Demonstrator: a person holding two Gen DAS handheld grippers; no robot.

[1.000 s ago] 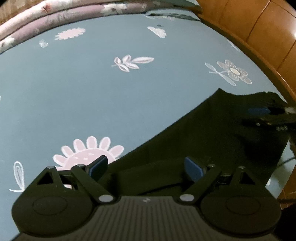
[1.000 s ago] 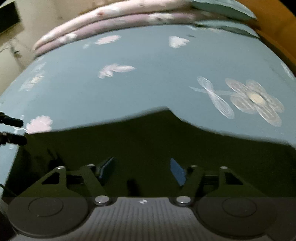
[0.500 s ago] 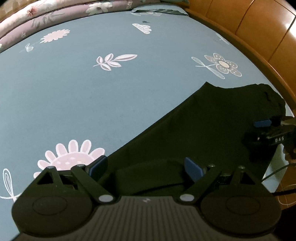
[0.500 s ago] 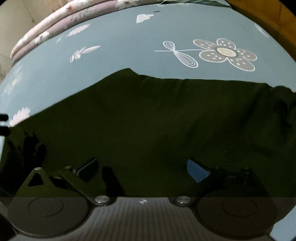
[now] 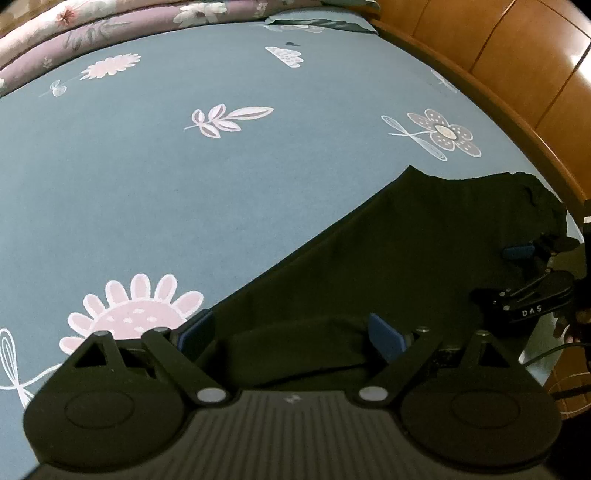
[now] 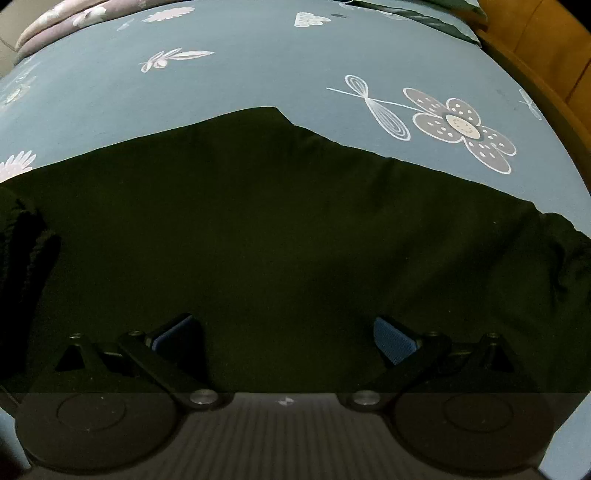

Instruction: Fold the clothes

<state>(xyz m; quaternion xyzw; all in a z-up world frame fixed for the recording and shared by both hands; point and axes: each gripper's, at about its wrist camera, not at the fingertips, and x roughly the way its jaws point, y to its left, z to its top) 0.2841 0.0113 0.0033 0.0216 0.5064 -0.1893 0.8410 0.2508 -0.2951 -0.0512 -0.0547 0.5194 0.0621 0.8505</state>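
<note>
Your black garment (image 5: 424, 251) lies spread on the blue-grey flowered bedsheet (image 5: 184, 184), toward the bed's right side near the wooden bed frame (image 5: 517, 122). From the right wrist view the garment (image 6: 277, 229) fills the lower half of the picture, its far edge rising to a blunt peak, with a rumpled bunch at the far right. A thicker fold or band of the cloth runs across just ahead of your left gripper (image 5: 291, 338).

Your left gripper's fingers stand wide apart, the blue pads (image 5: 384, 339) straddling that fold; whether a pad touches the cloth I cannot tell. It sits low at the garment's near left corner, pointing across the bed toward the pinkish floral quilt (image 5: 110, 26) at the far end.

Your right gripper (image 6: 284, 334) is also spread wide, both pads (image 6: 393, 339) hovering over plain black fabric, nothing pinched between them. In the left view that gripper (image 5: 524, 273) shows at the garment's right edge, seen from the side.
</note>
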